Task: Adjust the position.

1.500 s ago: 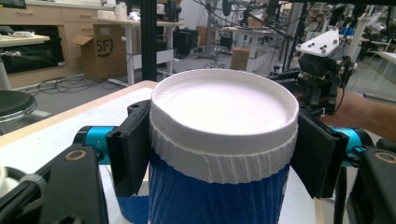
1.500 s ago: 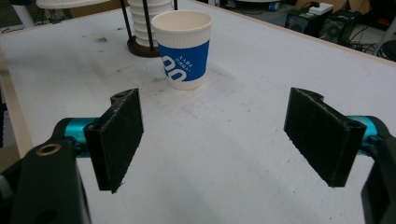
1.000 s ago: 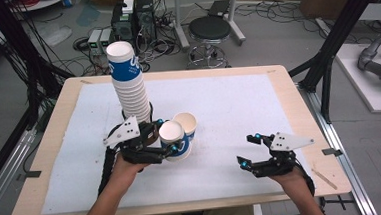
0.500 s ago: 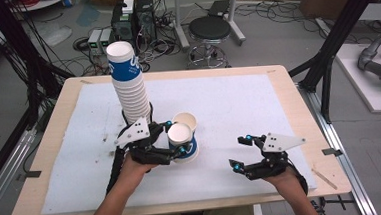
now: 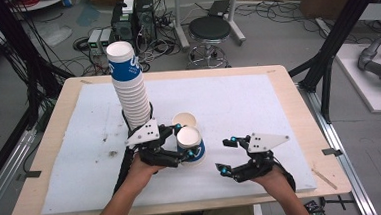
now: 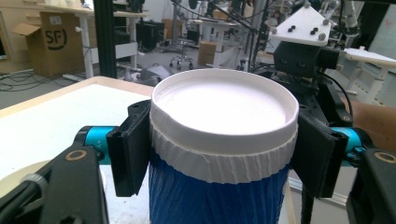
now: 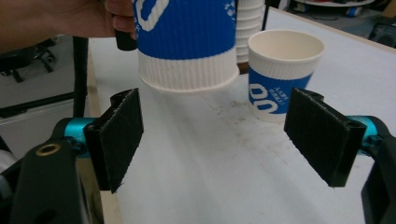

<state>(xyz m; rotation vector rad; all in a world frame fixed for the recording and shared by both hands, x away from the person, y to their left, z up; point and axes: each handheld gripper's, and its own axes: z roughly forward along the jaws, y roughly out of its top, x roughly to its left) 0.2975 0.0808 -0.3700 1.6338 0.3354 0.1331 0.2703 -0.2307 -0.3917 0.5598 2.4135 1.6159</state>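
Blue-and-white ribbed paper cup (image 5: 191, 145), inverted, is clear of the table surface, base uppermost. A second matching cup (image 5: 185, 120) stands upright and open just behind it.

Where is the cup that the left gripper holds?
In the high view the held cup sits upside down in the left gripper, near the middle of the table, just in front of an upright cup and right of the tall stack.

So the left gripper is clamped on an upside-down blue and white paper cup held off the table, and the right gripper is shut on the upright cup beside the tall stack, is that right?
Not quite. The right gripper is open and holds nothing, as the right gripper view shows; the upright blue and white paper cup stands free beyond it. The left gripper does clamp the upside-down blue and white paper cup, held off the white table mat.
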